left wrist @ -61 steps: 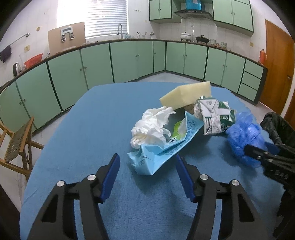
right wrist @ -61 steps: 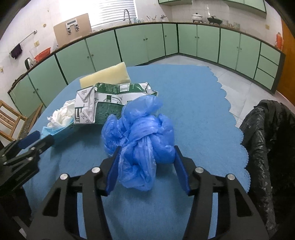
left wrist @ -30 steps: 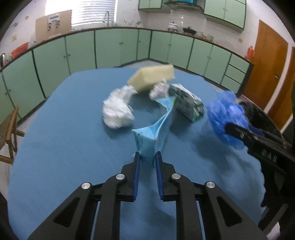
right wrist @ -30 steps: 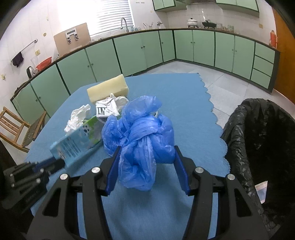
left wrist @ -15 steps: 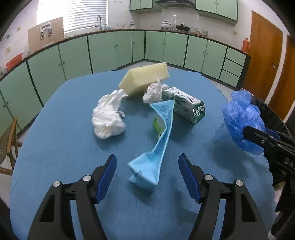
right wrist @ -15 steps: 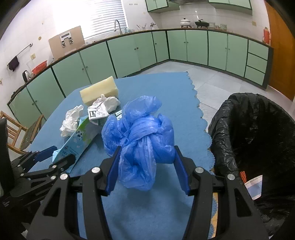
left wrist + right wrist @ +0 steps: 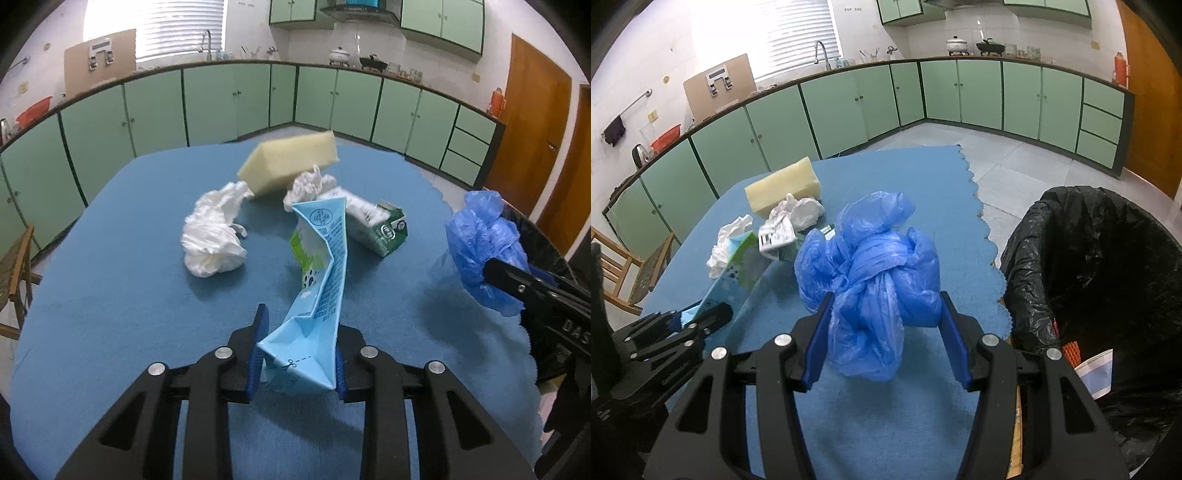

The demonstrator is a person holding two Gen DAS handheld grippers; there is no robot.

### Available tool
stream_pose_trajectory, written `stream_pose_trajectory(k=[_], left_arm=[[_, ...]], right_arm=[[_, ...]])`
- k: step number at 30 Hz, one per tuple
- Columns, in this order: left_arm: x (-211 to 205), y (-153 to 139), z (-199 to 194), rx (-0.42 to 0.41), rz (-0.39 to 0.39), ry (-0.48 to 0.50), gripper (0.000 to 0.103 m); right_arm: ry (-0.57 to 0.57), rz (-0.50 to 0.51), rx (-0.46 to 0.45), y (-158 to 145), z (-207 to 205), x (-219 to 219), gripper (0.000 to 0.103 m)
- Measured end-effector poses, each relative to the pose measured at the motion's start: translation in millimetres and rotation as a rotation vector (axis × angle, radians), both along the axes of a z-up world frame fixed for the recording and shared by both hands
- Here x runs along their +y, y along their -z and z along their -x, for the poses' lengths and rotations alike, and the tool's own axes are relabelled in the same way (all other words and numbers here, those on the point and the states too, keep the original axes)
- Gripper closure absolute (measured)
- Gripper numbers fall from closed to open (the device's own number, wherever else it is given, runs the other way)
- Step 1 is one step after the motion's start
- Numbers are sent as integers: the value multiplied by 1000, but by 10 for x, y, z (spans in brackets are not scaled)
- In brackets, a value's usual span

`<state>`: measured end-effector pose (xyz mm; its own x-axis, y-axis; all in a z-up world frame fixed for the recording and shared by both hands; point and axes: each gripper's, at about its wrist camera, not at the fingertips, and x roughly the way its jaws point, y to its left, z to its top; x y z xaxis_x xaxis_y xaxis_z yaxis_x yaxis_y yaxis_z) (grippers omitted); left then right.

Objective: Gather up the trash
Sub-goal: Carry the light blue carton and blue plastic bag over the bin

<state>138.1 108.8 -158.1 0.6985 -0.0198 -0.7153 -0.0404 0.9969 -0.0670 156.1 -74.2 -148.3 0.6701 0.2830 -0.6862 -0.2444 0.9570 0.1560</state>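
Observation:
My left gripper (image 7: 300, 347) is shut on the near end of a crushed light-blue carton (image 7: 321, 280), which stands tilted above the blue table (image 7: 110, 302). My right gripper (image 7: 886, 332) is shut on a knotted blue plastic bag (image 7: 875, 273) and holds it above the table near its right edge. The bag also shows in the left wrist view (image 7: 484, 240). On the table lie a white crumpled bag (image 7: 212, 240), a yellow sponge block (image 7: 291, 162), a small white paper wad (image 7: 310, 184) and a green-and-white carton (image 7: 373, 225).
A bin lined with a black bag (image 7: 1100, 280) stands just off the table's right edge, with some trash inside. A wooden chair (image 7: 14, 273) stands at the left. Green kitchen cabinets (image 7: 221, 107) ring the room.
My left gripper opened half a second ago and has now closed on the light-blue carton again. My right gripper has carried the blue bag rightward, closer to the black bin.

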Motion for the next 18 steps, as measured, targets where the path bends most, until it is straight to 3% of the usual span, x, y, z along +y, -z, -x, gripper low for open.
stream_pose_trajectory(k=[18], left_arm=[[-103,-390,365,-65,-12,-17,73]], right_arm=[[-15,-42,-52,-340,258,-38,50]])
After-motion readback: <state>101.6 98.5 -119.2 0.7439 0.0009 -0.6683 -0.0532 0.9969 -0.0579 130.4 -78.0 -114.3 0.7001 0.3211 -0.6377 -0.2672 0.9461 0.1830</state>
